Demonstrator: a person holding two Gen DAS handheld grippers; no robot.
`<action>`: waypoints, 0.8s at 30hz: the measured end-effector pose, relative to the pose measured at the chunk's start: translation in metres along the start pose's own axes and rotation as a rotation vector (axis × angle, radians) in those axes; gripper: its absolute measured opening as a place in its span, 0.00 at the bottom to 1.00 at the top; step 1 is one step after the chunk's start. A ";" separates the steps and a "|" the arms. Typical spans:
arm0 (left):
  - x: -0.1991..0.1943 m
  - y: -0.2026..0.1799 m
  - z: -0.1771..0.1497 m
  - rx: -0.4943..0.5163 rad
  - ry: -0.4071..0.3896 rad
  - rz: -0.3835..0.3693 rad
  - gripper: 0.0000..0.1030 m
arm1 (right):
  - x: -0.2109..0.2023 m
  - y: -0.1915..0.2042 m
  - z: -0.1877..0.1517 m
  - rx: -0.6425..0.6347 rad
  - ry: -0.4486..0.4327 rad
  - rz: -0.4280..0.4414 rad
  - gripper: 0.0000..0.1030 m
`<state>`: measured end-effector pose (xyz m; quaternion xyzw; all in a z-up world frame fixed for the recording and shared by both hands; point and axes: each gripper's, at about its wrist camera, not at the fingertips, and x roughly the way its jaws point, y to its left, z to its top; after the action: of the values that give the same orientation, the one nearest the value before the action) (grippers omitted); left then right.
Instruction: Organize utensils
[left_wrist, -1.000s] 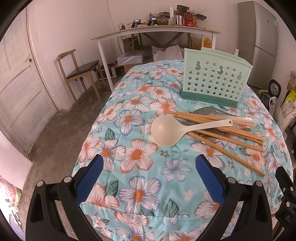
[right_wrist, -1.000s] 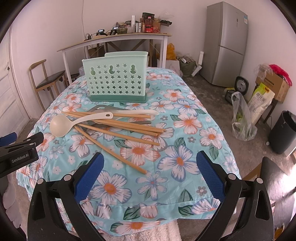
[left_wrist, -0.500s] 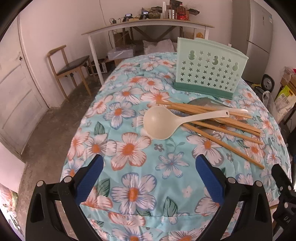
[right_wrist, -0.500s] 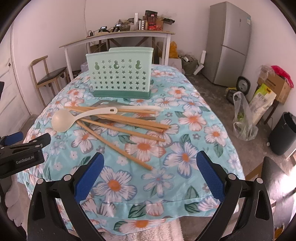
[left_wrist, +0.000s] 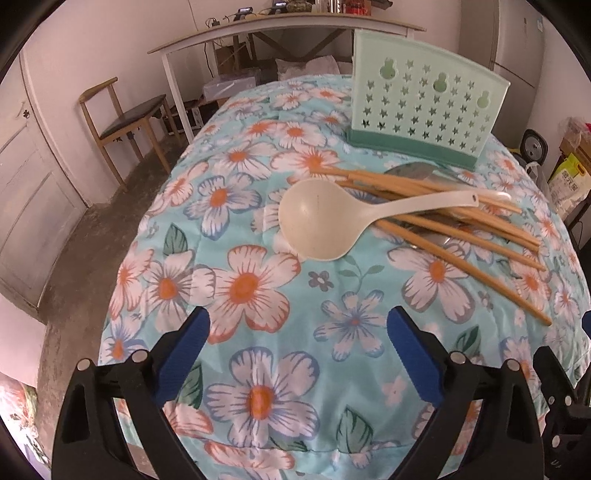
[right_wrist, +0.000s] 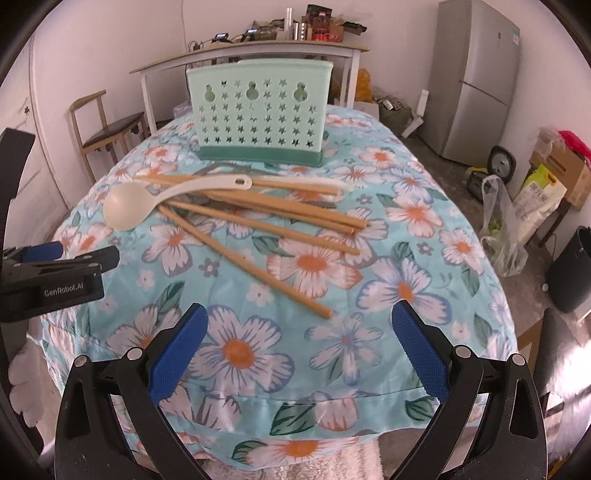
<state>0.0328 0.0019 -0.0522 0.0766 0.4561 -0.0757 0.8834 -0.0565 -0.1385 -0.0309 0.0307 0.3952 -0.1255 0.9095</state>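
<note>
Both tongs, left and right, gape empty, now nearer the spoon and chopsticks at twelve o'clock on the surface; holder beyond. Picking-up seems imminent.

- One cream ladle — bowl lying face up.
- One mint-green utensil holder, upright.
- Wooden chopsticks — about six or seven; the pile overlaps, so the exact count is unclear.
- At least one grey metal utensil, mostly hidden underneath.
- Two grippers — left gripper, right gripper.
</note>
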 end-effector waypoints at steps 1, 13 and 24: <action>0.002 0.000 -0.001 0.003 0.003 -0.002 0.91 | 0.003 0.000 -0.002 -0.002 0.003 0.000 0.93; 0.024 -0.001 -0.006 0.053 -0.029 -0.054 0.91 | 0.020 -0.002 -0.024 -0.032 -0.020 -0.013 0.93; 0.026 0.000 -0.008 0.061 -0.031 -0.072 0.92 | 0.029 -0.013 -0.028 -0.006 -0.022 0.072 0.93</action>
<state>0.0416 0.0020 -0.0781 0.0859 0.4424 -0.1227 0.8842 -0.0608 -0.1526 -0.0701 0.0407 0.3842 -0.0916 0.9178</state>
